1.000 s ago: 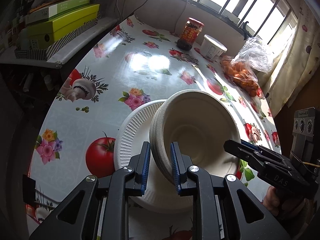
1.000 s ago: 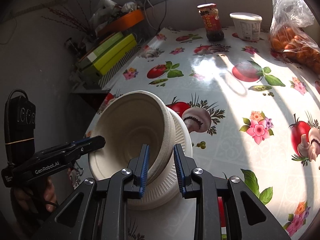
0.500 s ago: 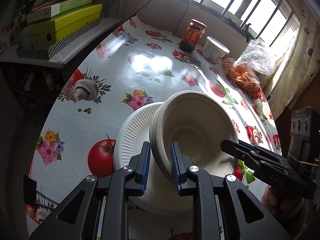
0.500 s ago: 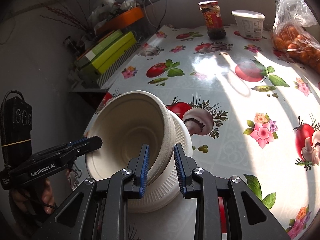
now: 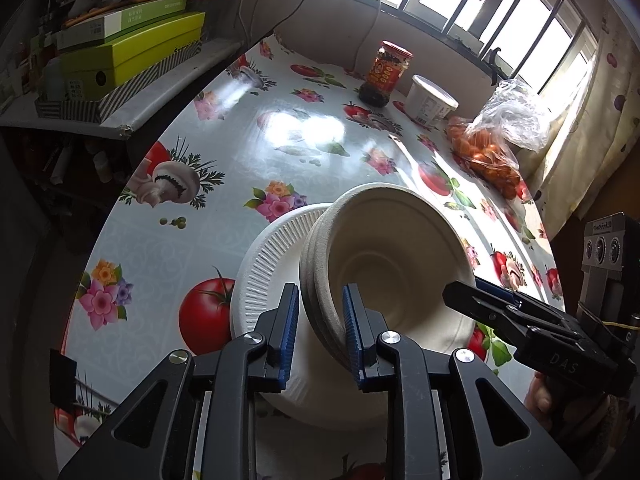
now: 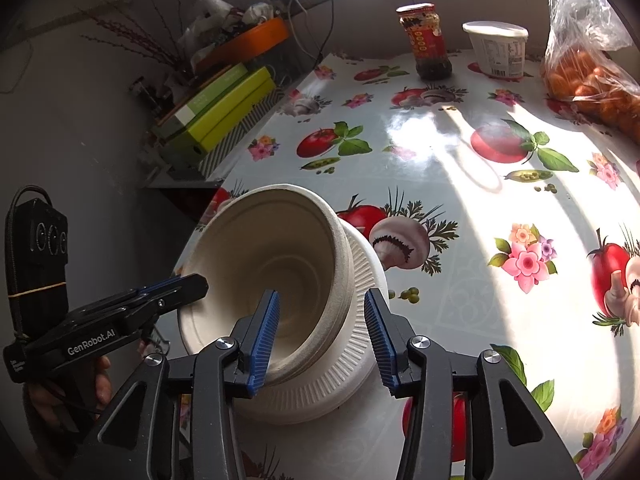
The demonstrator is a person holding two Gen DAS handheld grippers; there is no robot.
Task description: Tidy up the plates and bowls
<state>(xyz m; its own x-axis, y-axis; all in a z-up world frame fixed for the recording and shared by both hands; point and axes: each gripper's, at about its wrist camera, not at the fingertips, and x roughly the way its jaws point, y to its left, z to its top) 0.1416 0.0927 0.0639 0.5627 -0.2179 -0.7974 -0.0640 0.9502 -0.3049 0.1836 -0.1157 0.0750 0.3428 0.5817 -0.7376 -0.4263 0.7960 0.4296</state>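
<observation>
A stack of pale paper bowls (image 5: pixel 392 264) sits on a stack of white ribbed paper plates (image 5: pixel 264 276) near the table's front edge. My left gripper (image 5: pixel 318 332) straddles the near rim of the bowl stack, with a slight gap on the outer side. In the right wrist view the bowls (image 6: pixel 280 264) rest on the plates (image 6: pixel 356 364). My right gripper (image 6: pixel 322 336) is open, its jaws wide on either side of the bowl rim without gripping. Each gripper shows in the other's view, at opposite sides of the bowls.
A floral tablecloth (image 5: pixel 248 152) covers the table. At the back stand a sauce jar (image 5: pixel 385 73), a white tub (image 5: pixel 430 104) and a bag of oranges (image 5: pixel 492 148). Green boxes (image 5: pixel 128 56) lie on a shelf to the left.
My right gripper's jaws have opened wide, letting go of the bowl rim. My left gripper's jaws have also eased apart a little. The bowls stay on the plates.
</observation>
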